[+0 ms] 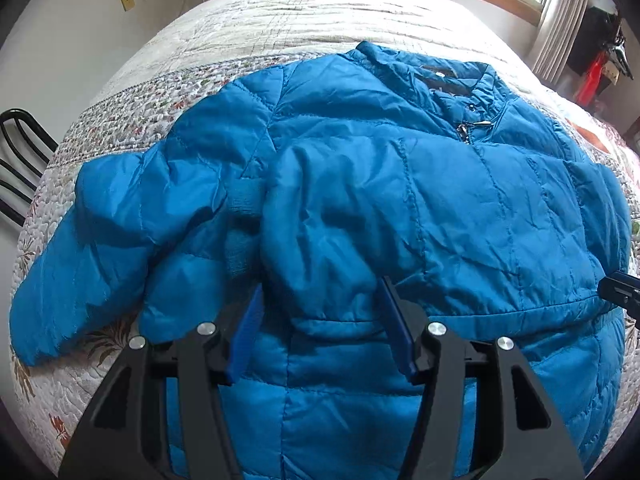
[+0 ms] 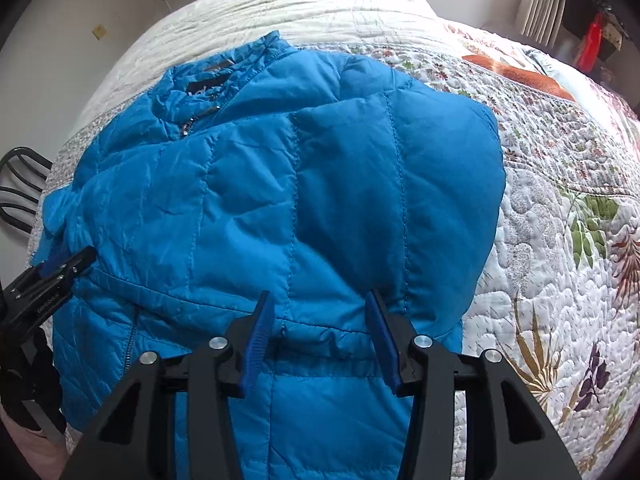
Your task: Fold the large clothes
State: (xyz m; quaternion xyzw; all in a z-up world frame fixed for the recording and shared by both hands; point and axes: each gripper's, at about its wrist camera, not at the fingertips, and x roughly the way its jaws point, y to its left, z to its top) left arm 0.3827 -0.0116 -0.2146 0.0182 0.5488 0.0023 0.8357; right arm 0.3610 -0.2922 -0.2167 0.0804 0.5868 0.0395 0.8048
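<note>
A blue quilted puffer jacket (image 1: 400, 184) lies front up on a quilted bed, collar at the far side; it also shows in the right wrist view (image 2: 280, 184). Its sleeve (image 1: 92, 240) trails off to the left, and the other sleeve is folded across the chest. My left gripper (image 1: 322, 292) is open, jaws wide, just above the jacket's lower front. My right gripper (image 2: 318, 300) is open too, over the jacket's hem area near its right side. Each gripper shows at the edge of the other's view, the left one (image 2: 66, 264) and the right one (image 1: 620, 288).
The floral quilt (image 2: 560, 208) covers the bed, with room to the right of the jacket. A black chair (image 1: 20, 152) stands at the bed's left edge. A window and curtain (image 1: 560, 12) are at the far right, with dark and red items beside them.
</note>
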